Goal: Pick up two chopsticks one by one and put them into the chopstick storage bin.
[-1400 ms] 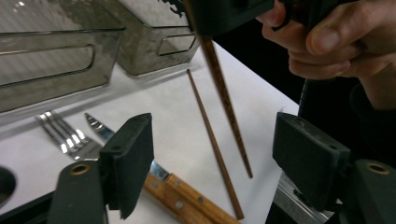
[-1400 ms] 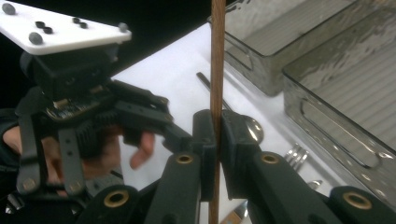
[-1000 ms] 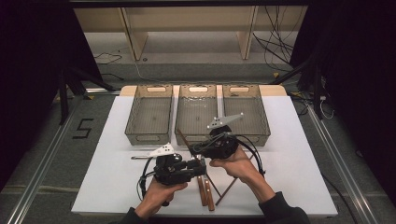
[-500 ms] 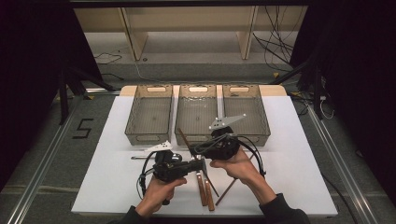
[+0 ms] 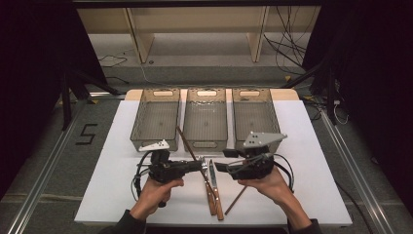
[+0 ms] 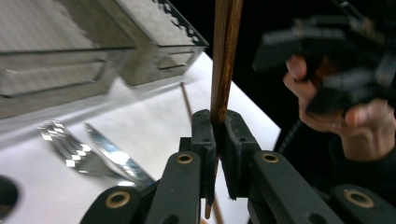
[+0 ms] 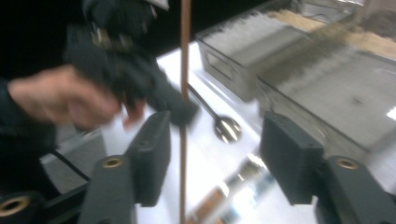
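Clamped in my left claw (image 6: 216, 140) is a wooden chopstick (image 6: 225, 60), pointing toward eleven o'clock over the white table (image 5: 122, 146); my right claw (image 7: 212, 154) has just been opening, jaws apart, apparently touching nothing.

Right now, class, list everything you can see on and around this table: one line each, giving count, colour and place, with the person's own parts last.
Bins: three, clear smoky plastic, side by side at the table's far edge.
Chopsticks: two, brown wood; one clamped in the left gripper and slanting toward the middle bin, one lying near the right hand.
Knife and fork: one each, steel with wooden handles, lying between the hands.
Table: one, white top.
Shelving: pale wood, behind the table.
Left gripper: one, black, fingers shut on the chopstick.
Right gripper: one, black, fingers open.
Hands: two, left and right, at the near edge.
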Demonstrator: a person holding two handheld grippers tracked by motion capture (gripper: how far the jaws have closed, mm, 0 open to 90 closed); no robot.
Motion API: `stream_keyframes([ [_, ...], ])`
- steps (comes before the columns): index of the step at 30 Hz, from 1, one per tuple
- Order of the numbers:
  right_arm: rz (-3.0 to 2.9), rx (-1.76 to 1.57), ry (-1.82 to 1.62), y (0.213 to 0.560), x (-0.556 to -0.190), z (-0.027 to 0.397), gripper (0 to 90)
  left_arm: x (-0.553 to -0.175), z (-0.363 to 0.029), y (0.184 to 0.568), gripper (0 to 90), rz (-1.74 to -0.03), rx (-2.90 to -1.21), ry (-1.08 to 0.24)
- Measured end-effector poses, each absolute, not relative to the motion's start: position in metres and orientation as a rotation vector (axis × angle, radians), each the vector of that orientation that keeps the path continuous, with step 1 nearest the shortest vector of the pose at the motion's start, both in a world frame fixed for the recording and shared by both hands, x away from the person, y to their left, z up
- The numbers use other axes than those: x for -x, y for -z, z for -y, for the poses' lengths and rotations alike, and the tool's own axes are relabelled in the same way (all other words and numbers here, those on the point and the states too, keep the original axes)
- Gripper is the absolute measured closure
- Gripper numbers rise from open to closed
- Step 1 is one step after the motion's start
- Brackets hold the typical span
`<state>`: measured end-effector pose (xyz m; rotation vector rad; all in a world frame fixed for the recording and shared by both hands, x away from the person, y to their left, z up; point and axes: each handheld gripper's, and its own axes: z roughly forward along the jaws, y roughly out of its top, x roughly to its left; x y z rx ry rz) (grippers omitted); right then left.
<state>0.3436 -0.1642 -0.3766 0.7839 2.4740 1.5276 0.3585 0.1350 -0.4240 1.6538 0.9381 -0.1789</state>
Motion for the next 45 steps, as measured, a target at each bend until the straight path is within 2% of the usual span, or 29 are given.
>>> stream_keyframes([
  [11,-2.348,-0.859,-1.485,0.421,-0.309,0.201,26.7,-0.394,-0.179,0.386,84.3,-0.994,-1.726,0.076],
  [18,-2.275,-0.879,-1.46,0.43,-0.297,0.21,25.0,-0.427,-0.211,0.358,84.3,-1.06,-1.695,0.007],
  [29,-2.283,-0.911,-1.452,0.441,-0.291,0.215,24.2,-0.473,-0.237,0.334,84.3,-1.159,-1.701,-0.037],
  [37,-2.283,-0.917,-1.45,0.443,-0.291,0.215,24.2,-0.494,-0.242,0.329,84.3,-1.224,-1.698,-0.079],
  [45,-2.27,-0.911,-1.463,0.443,-0.29,0.216,22.7,-0.511,-0.238,0.345,84.2,-1.296,-1.715,-0.109],
])
